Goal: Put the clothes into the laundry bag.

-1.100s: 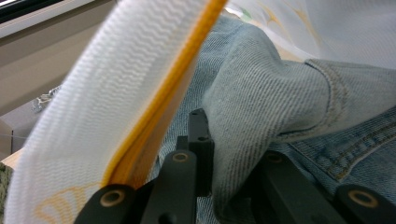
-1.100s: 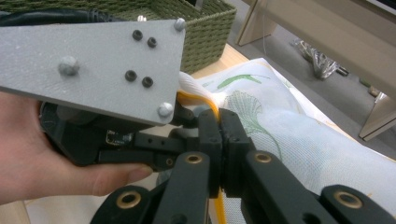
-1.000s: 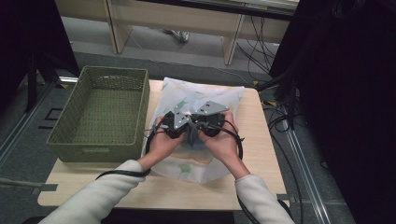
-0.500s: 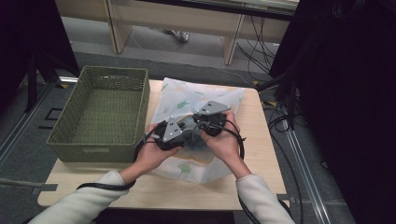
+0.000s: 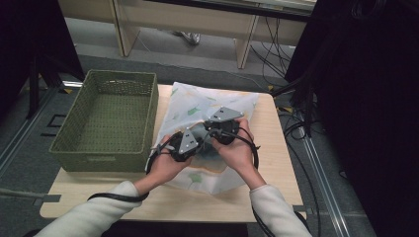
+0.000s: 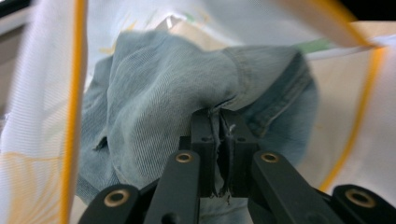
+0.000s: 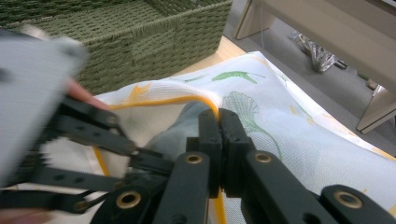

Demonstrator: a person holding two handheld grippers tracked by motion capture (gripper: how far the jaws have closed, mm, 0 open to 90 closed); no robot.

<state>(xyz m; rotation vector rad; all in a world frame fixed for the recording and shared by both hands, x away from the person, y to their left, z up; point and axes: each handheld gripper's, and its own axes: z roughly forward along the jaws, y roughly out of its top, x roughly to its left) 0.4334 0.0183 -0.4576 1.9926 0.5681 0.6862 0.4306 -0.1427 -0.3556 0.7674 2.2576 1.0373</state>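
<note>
Your left gripper (image 6: 219, 154) is squeezed tight on the jeans (image 6: 187, 93), and a fold of blue cloth sits between its jaws. The jeans lie inside the bag (image 6: 42, 116), so you look to be pulling them out or pushing them in; I cannot tell which. Your right gripper (image 7: 219, 154) is pinched shut on the yellow rim (image 7: 177, 100) of the bag. It seems to hold the mouth of the bag up and open, so the jeans can move freely. The bag lies flat in the middle of the surface (image 5: 281, 138). Just beside it, on your left, stands a green basket (image 5: 106, 116) with nothing in it.
</note>
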